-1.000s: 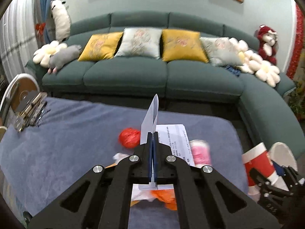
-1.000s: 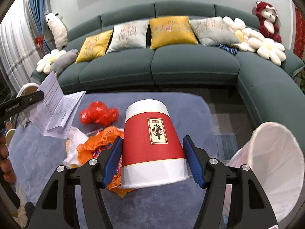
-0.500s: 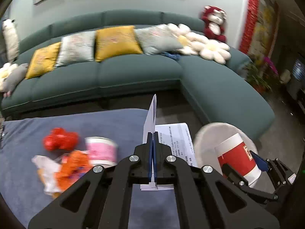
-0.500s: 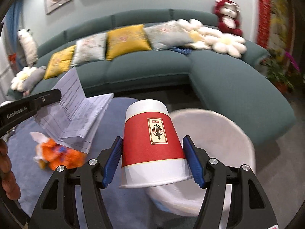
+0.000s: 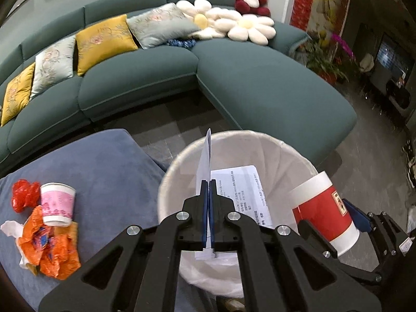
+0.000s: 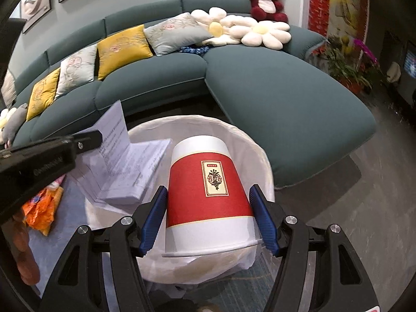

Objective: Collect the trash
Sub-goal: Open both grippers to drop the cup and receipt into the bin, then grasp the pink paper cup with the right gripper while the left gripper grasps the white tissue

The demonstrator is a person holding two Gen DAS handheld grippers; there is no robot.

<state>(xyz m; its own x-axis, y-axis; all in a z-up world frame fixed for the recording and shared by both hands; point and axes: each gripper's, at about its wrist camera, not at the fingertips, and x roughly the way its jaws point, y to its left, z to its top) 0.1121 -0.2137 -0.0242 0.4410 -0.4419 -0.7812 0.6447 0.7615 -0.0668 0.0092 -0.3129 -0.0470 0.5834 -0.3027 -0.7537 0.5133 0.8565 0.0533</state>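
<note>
My left gripper [image 5: 208, 192] is shut on a folded sheet of printed paper [image 5: 241, 189], held over the mouth of a white-lined trash bin [image 5: 291, 150]. My right gripper [image 6: 208, 205] is shut on an upside-down red and white paper cup [image 6: 208, 184], also above the trash bin [image 6: 260, 143]. In the left wrist view the cup [image 5: 322, 208] hangs at the bin's right rim. In the right wrist view the paper [image 6: 124, 163] and the left gripper [image 6: 97, 137] show at the left over the bin.
On the blue-grey table cover [image 5: 104, 171] lie a pink paper cup [image 5: 57, 204], orange wrappers [image 5: 49, 252], a red crumpled bag [image 5: 23, 195] and white tissue [image 5: 10, 228]. A green sectional sofa [image 5: 260, 85] with cushions curves behind the bin.
Both grippers have swung right, away from the table litter, to above the bin, still holding the paper and the red cup. The bin now fills the middle of both views.
</note>
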